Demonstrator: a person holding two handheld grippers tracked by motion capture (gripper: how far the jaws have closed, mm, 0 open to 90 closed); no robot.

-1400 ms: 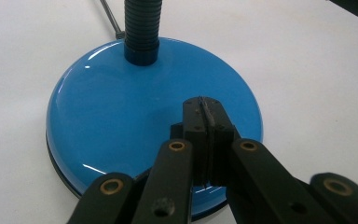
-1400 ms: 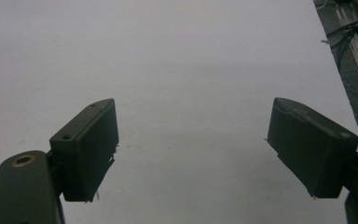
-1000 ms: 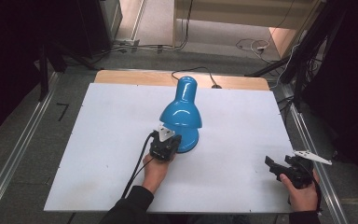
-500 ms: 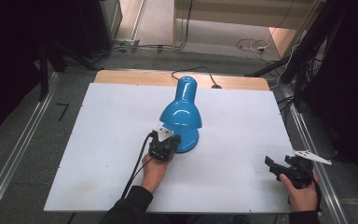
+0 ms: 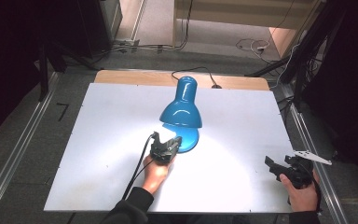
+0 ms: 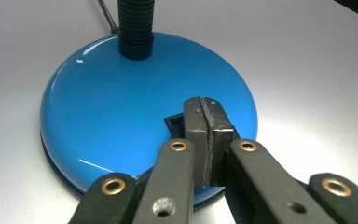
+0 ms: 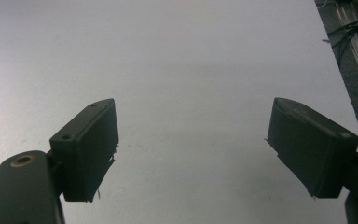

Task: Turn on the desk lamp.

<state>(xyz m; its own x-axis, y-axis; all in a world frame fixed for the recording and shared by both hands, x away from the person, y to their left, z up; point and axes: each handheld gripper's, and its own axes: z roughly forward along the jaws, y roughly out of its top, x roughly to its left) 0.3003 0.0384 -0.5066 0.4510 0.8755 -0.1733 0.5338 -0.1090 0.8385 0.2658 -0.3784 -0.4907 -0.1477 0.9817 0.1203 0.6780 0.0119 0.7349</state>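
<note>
fingers (image 6: 196, 126) closed, lamp (image 5: 181, 109) leaning away

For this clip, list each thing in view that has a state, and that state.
Desk lamp: lit, shade bent down toward the table, light pooling on the table.
Lamp switch: on the blue base, with the shut jaws' tips on it.
Left gripper: shut, empty, over the lamp base.
Right gripper: open, empty, above bare table.

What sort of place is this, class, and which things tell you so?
Probably a lab or recording bench: a white table on metal rails, loose cables on the floor, and a hand-held left gripper at a blue lamp.
</note>
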